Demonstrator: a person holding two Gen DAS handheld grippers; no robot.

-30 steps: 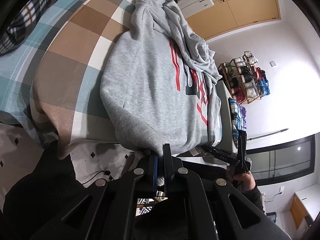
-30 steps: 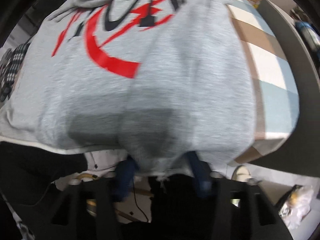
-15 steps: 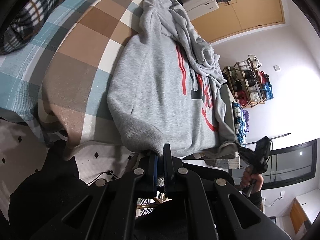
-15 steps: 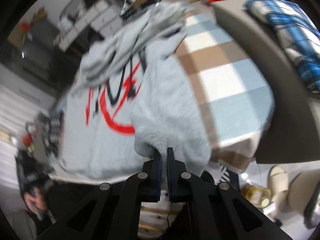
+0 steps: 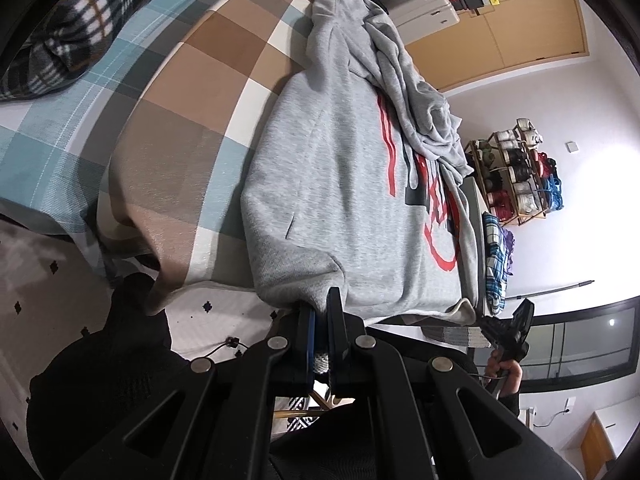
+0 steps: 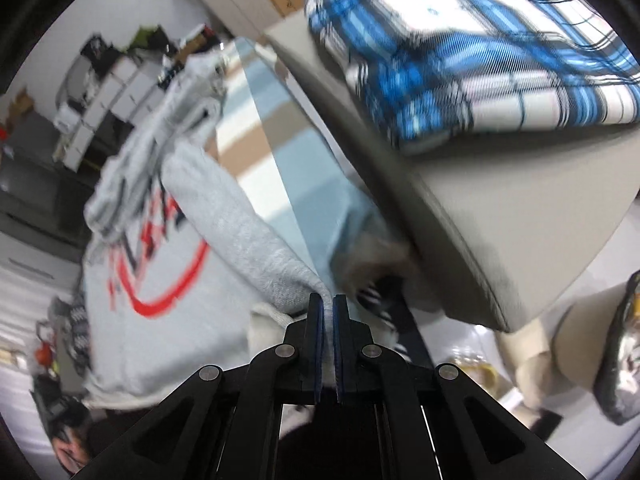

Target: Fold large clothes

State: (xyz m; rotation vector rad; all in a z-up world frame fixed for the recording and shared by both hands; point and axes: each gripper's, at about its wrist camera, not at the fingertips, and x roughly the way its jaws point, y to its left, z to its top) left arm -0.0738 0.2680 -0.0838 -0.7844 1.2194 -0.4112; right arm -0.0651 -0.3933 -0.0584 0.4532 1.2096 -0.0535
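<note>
Bedroom, bed covered with a checked bedsheet [image 5: 168,128] in brown, teal and white; white wall and wooden closet doors [image 5: 520,28] behind.

Nearest in the left wrist view we see the left gripper [image 5: 320,312], jaws pressed together and pinching the bottom hem corner of a grey hoodie [image 5: 340,184]. The hem fabric shows squeezed between the blue pads. Just below it we see dark clothing on the person and a patterned floor.

Nearest in the right wrist view, the right gripper [image 6: 327,308] is also clamped, a thin fold of the same grey hoodie [image 6: 240,232] caught between its pads; that view is motion-blurred. In the left wrist view we spot the right gripper [image 5: 516,328] off the bed's far corner, with the person's hand [image 5: 506,372] around its handle.

Beyond the grippers the hoodie lies flat on the bed, front up, red and black print [image 5: 424,196] showing. Its sleeves and hood are bunched in a heap at the far end.

Beside the bed we see a grey padded bench [image 6: 500,216] with a folded blue plaid garment [image 6: 472,56] on top. A dark plaid pillow [image 5: 80,24] sits at the bed's left end. Farthest away, a shoe rack [image 5: 516,176] stands against the wall, and white drawers [image 5: 424,16] near the closet.
</note>
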